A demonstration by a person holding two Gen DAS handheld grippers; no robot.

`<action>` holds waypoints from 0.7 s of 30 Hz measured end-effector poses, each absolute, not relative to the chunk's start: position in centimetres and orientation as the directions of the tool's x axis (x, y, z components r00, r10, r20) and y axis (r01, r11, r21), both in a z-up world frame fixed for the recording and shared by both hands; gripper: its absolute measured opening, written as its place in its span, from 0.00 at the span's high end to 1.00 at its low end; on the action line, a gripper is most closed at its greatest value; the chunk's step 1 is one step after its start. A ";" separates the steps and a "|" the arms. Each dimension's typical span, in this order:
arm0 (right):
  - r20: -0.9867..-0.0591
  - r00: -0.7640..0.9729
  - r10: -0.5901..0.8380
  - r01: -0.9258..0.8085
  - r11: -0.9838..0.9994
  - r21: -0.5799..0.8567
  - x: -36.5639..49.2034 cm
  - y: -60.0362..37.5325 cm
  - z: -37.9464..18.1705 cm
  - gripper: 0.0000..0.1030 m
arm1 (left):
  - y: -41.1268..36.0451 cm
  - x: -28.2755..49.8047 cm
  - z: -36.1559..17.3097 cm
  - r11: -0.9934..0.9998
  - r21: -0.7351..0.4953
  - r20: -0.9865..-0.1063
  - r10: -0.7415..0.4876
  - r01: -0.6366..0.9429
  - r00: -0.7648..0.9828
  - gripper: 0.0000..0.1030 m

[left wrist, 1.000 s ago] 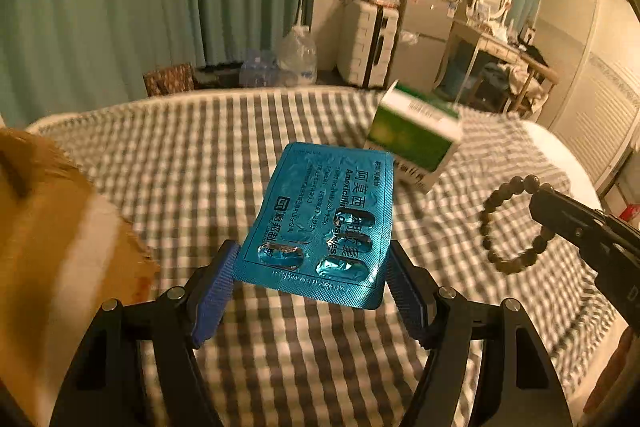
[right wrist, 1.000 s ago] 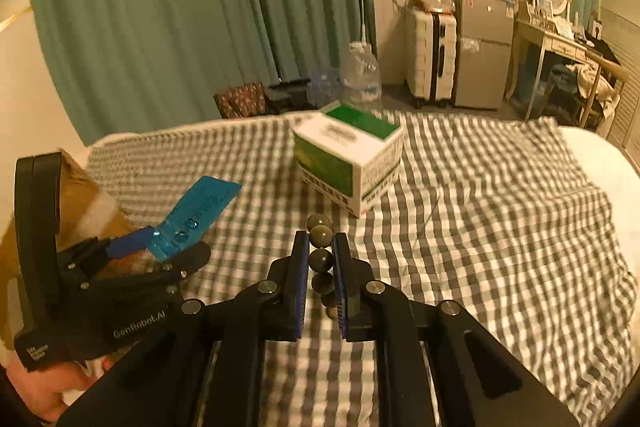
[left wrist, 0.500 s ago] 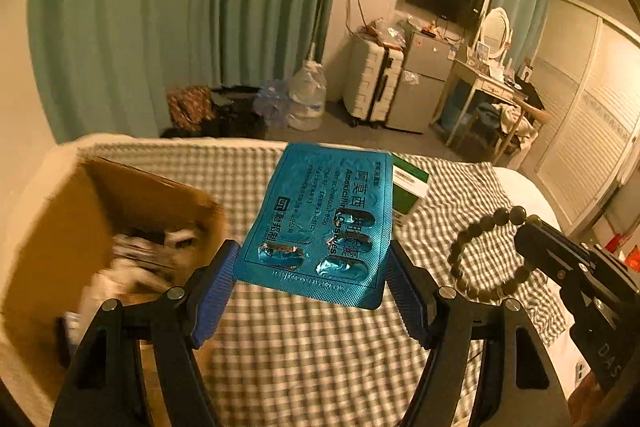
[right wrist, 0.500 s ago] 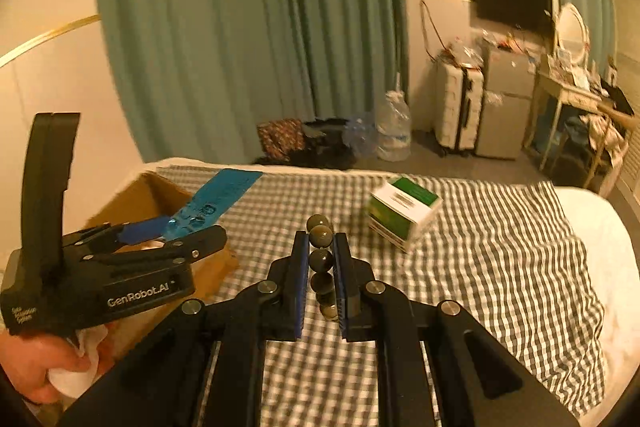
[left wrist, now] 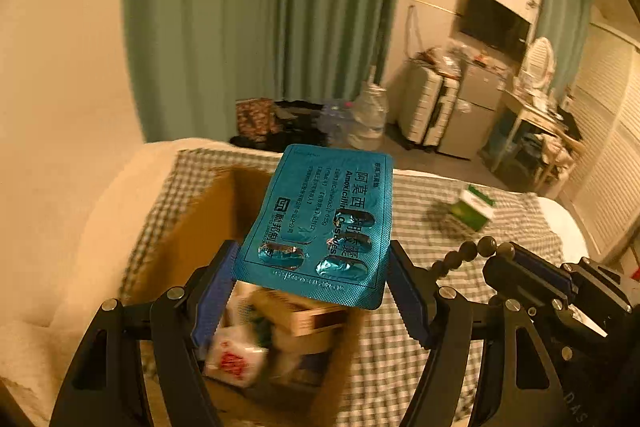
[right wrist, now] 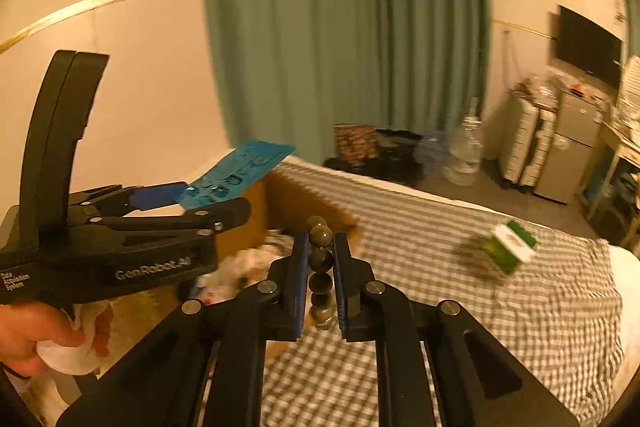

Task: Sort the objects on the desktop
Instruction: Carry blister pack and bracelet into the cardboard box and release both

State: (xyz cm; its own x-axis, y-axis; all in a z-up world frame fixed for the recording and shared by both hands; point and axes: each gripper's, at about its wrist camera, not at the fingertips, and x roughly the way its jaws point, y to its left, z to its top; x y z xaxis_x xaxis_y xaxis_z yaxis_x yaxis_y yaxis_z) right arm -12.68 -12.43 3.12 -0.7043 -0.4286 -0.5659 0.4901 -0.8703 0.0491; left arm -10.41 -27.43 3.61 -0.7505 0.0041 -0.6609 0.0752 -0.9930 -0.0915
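My left gripper (left wrist: 312,259) is shut on a blue blister pack of capsules (left wrist: 324,223), held by its two side edges above an open cardboard box (left wrist: 188,227). The same blister pack (right wrist: 236,171) shows in the right wrist view, above the cardboard box (right wrist: 304,199). My right gripper (right wrist: 320,251) is shut on a string of dark round beads (right wrist: 320,261), hanging just right of the box. The bead string (left wrist: 464,253) and the right gripper (left wrist: 500,259) appear at the right of the left wrist view. A green and white carton (right wrist: 508,251) lies on the checked cloth.
The box holds several items, among them a white packet with red print (left wrist: 232,359) and a flat tan box (left wrist: 304,311). The checked bedspread (right wrist: 460,307) stretches right. A person's hand (right wrist: 36,339) holds the left gripper. Beyond stand curtains (left wrist: 260,27), water bottles (left wrist: 368,123) and a suitcase (left wrist: 428,107).
Both grippers have risen and swung left, from over the middle of the checked cloth to the cardboard box. The green carton now lies farther off to the right. Both grips are unchanged.
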 end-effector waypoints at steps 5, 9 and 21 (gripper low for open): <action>-0.599 -0.653 -0.464 0.536 -0.842 0.067 -14.5 -17.2 1.4 0.89 | -30.7 -10.2 1.3 -0.989 -0.083 -0.681 -0.036 0.126 -0.732 0.28; -0.626 -0.611 -0.485 0.540 -0.833 0.118 -16.6 -19.0 -0.6 0.89 | -32.3 -10.7 -1.2 -0.987 -0.081 -0.702 -0.041 0.137 -0.711 0.28; -0.624 -0.679 -0.388 0.373 -0.913 0.163 -20.4 -16.3 -3.3 0.32 | -33.5 -12.1 -6.8 -0.973 0.012 -0.813 -0.143 0.229 -0.565 0.04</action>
State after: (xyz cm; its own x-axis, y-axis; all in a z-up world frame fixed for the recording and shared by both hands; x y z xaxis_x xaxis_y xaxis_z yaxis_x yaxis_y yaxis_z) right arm -20.43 -16.25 -3.34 -0.6785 -0.3882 -0.6236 0.3728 -0.9135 0.1631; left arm -12.14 -33.51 -6.79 -0.5648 -0.1430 -0.8127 0.2288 -0.9734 0.0123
